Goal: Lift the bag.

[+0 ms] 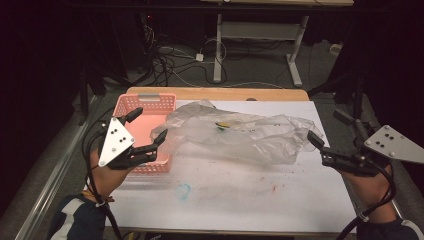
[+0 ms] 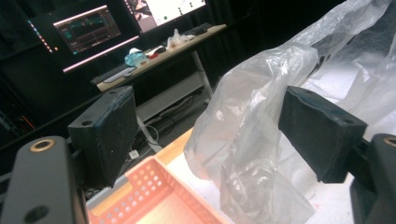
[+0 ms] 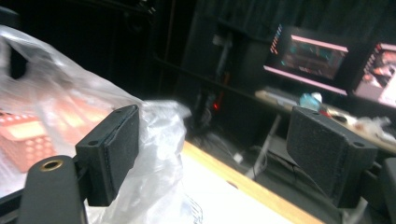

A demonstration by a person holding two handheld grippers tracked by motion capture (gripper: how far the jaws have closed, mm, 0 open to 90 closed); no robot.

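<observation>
A crumpled clear plastic bag (image 1: pixel 240 135) lies across the white-covered table (image 1: pixel 225 200), with a small yellow and green item (image 1: pixel 222 124) inside it. At its left end stands a pink perforated basket (image 1: pixel 145 102). My left gripper (image 1: pixel 150 125) hovers over the basket's right side, open, its tips just short of the bag's left end. In the left gripper view the bag (image 2: pixel 252 140) hangs between the wide-apart jaws of the left gripper (image 2: pixel 210 121), not pinched. My right gripper (image 1: pixel 316 140) sits at the bag's right end; in its own view the right gripper (image 3: pixel 215 154) stands open beside the bag (image 3: pixel 154 140).
The table's wooden back edge (image 1: pixel 220 93) runs behind the basket. A faint blue mark (image 1: pixel 184 190) is on the white cover near the front. Beyond the table are a desk's white legs (image 1: pixel 218 50) and cables (image 1: pixel 165 60) on the floor. Lit monitors (image 3: pixel 308 56) glow in the dark background.
</observation>
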